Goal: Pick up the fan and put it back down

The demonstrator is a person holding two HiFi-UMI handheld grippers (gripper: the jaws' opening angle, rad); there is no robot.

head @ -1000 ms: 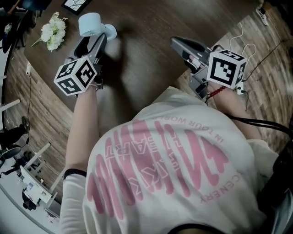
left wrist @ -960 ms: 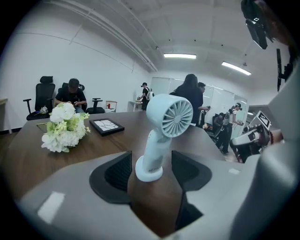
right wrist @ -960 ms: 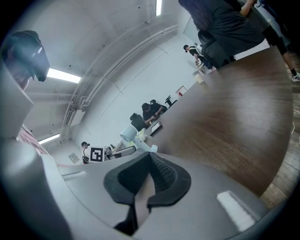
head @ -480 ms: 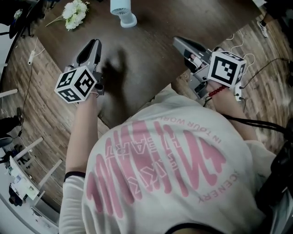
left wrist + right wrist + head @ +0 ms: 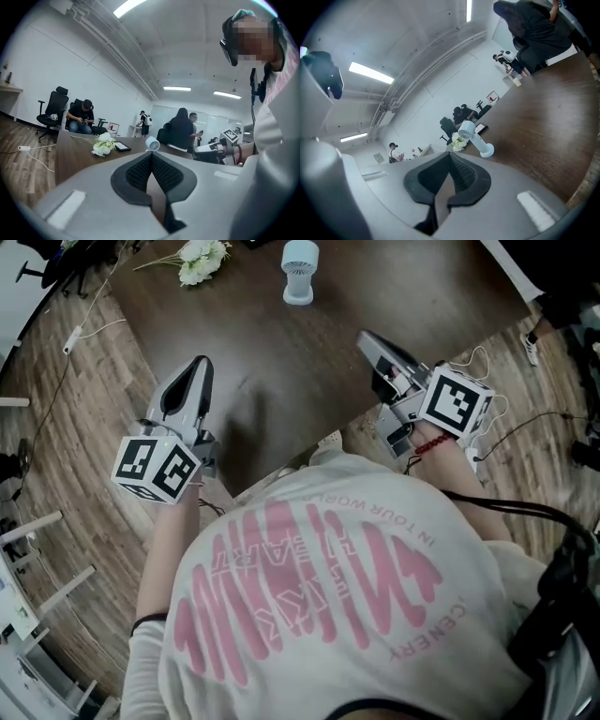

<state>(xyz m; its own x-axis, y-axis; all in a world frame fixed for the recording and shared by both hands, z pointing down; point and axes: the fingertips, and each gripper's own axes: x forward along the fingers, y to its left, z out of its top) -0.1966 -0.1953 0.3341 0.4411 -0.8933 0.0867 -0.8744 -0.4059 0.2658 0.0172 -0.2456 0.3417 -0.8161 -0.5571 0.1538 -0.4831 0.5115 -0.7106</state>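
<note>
The small white fan [image 5: 300, 271] stands on its round base on the dark wooden worktop [image 5: 281, 362], at the top centre of the head view, with neither claw touching it. A bunch of white flowers [image 5: 199, 261] lies to its left, near the top edge of the frame.

The left claw [image 5: 198, 364] is at the left of the frame, over the worktop's near edge, well apart from the fan. Its jaws have just been closing and now meet pad to pad with nothing between them. In the left gripper view the fan shows small, just above the closed tips, far across the worktop.

The right claw [image 5: 367, 337] is at the right of the frame, over the worktop's right-hand edge, also well apart from the fan. Its jaws are pressed together and hold nothing. In the right gripper view the fan appears beyond the tips, with the flowers just behind it.

Each claw carries a marker cube; the left cube [image 5: 155, 468] is over the plank floor [image 5: 66, 399]. A white shirt with pink print [image 5: 309, 606] fills the lower half of the head view.
</note>
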